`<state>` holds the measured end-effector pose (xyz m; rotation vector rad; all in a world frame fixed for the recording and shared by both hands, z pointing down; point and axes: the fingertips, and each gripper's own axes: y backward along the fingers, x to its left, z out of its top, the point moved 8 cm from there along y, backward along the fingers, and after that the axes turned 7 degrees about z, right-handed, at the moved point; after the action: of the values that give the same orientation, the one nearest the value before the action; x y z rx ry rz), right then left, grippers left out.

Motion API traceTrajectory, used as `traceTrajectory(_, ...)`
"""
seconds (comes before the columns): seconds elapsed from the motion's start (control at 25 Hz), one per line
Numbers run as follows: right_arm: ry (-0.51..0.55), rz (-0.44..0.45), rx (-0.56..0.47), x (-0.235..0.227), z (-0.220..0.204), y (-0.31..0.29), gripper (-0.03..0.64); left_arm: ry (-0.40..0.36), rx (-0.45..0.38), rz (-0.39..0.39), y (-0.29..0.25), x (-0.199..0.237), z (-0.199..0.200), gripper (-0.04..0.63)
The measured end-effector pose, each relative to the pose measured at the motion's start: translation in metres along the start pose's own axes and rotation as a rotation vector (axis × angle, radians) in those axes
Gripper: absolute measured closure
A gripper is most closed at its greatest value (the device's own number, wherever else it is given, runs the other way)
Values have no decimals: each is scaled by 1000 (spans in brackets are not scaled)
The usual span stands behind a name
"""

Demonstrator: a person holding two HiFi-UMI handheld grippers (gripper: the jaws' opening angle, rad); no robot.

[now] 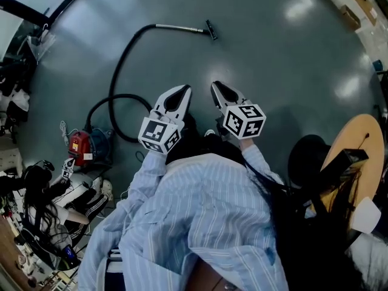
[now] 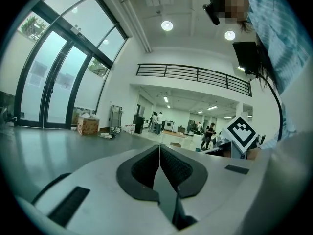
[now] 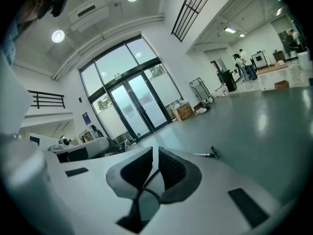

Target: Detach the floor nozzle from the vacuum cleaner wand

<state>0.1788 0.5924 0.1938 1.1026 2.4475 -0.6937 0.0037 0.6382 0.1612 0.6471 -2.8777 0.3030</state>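
1. Head view: left tongs (image 1: 180,91) and right tongs (image 1: 218,87) are side by side, held out over the glossy grey floor (image 1: 285,59). The small black floor nozzle (image 1: 211,30) lies on the floor well ahead of both, fitted on the end of the thin silver metal wand (image 1: 179,28). A black hose (image 1: 121,65) curves back to the red and blue vacuum canister (image 1: 88,147) at left.
2. Left gripper view: left tongs (image 2: 159,150) fully closed, pads together, holding nothing. The right tongs' marker cube (image 2: 242,131) shows at right.
3. Right gripper view: right tongs (image 3: 153,153) all but closed, thin slit, nothing in it. Floor nozzle (image 3: 214,152) on the floor beyond, wand (image 3: 201,154) attached.
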Motion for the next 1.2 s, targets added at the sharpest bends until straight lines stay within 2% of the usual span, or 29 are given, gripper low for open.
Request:
traceTrajectory(0.36, -66, -23, 36, -32, 15, -57, 577, 16, 48, -24, -54, 59, -2, 586)
traceTrajectory(0.6, -64, -58, 73, -41, 38, -142, 577, -8, 74, -68, -104, 140, 17, 586)
traceTrajectory(0.88, -101, -84, 70, -50, 80, -244, 577, 8, 87, -108, -160, 236, 48, 586)
traceTrajectory(1.2, -114, -166, 92, -65, 98, -294, 577, 49, 95, -131, -203, 299, 55, 586)
